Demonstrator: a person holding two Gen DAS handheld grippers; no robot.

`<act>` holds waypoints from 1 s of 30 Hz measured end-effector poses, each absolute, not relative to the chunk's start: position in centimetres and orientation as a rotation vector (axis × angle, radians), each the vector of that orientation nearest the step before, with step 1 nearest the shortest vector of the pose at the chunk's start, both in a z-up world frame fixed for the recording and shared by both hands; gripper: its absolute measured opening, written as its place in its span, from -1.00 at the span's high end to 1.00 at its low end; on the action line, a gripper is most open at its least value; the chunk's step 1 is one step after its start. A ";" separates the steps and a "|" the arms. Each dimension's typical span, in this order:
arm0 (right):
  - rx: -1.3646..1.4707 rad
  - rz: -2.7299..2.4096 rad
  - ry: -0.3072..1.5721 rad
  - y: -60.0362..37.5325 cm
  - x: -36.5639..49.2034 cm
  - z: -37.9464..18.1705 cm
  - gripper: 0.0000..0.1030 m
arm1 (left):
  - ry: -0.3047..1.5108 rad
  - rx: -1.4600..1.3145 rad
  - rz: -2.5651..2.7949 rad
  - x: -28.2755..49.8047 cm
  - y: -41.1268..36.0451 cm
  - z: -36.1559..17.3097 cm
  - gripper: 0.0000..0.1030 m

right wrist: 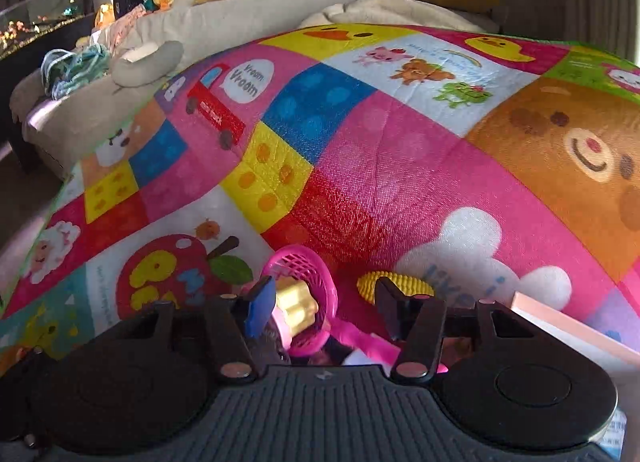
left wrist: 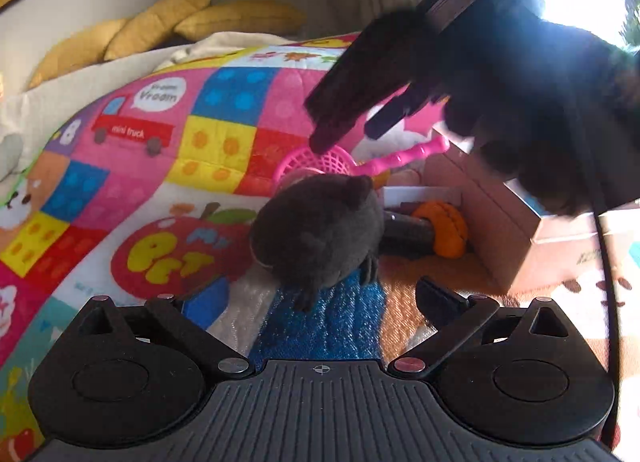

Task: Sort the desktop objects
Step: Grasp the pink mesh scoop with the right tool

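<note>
Left gripper (left wrist: 316,298): jaws spread wide, nothing between the pads. Dark plush toy (left wrist: 320,230) sits just ahead at 12 o'clock on the play mat (left wrist: 224,102), paws over a blue mesh sheet (left wrist: 332,330).

Right gripper (right wrist: 320,306): jaws about half open, poised over the pink strainer (right wrist: 310,274) with a yellow toy piece (right wrist: 296,308) in its bowl. Pads don't look pressed on either, so I read it as holding nothing. Toy corn cob (right wrist: 394,284) just beyond its right finger, at 1 o'clock.

In the left view, the right gripper is a dark blur at 1–2 o'clock, fingers reaching down at the strainer; the pink handle runs off to 2 o'clock toward the cardboard box (left wrist: 520,222). Black tube with orange ribbed toy (left wrist: 444,228) lies between plush and box.

Step in hand, my read: right grabs the strainer. Best taken by the rim or handle, not across the loaded bowl, and kept level so the yellow piece stays in.

Clearance: box wall close at 3 o'clock, plush and left gripper crowd 6–7. Open mat from 9 through 12. Lift straight up first, then travel.
</note>
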State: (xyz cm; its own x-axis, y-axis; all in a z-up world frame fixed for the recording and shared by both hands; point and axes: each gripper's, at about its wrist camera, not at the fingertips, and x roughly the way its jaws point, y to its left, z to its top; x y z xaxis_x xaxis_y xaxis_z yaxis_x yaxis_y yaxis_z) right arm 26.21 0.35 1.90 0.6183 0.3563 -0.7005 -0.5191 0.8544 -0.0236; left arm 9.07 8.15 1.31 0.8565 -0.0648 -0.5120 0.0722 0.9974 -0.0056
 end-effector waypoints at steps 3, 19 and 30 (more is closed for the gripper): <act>-0.275 0.454 0.781 2.2 28.0 -0.1 0.47 | 0.547 -0.029 -0.070 9.2 8.8 1.3 -0.98; -0.139 0.502 0.621 -12.5 11.9 8.1 0.89 | 0.530 -0.016 -0.204 5.0 6.8 2.9 -0.99; 0.042 0.433 0.812 -19.1 6.9 0.5 0.88 | 0.551 0.157 -0.478 0.2 -2.7 3.7 -1.00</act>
State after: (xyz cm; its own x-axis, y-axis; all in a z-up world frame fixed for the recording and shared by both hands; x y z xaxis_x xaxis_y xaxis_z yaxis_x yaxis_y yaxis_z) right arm 6.94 -19.13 0.48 0.6061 0.3899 -0.6933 -0.3584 0.9120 0.1996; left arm 0.15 -2.69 3.69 0.7462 -0.3935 -0.5370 0.4762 0.8792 0.0175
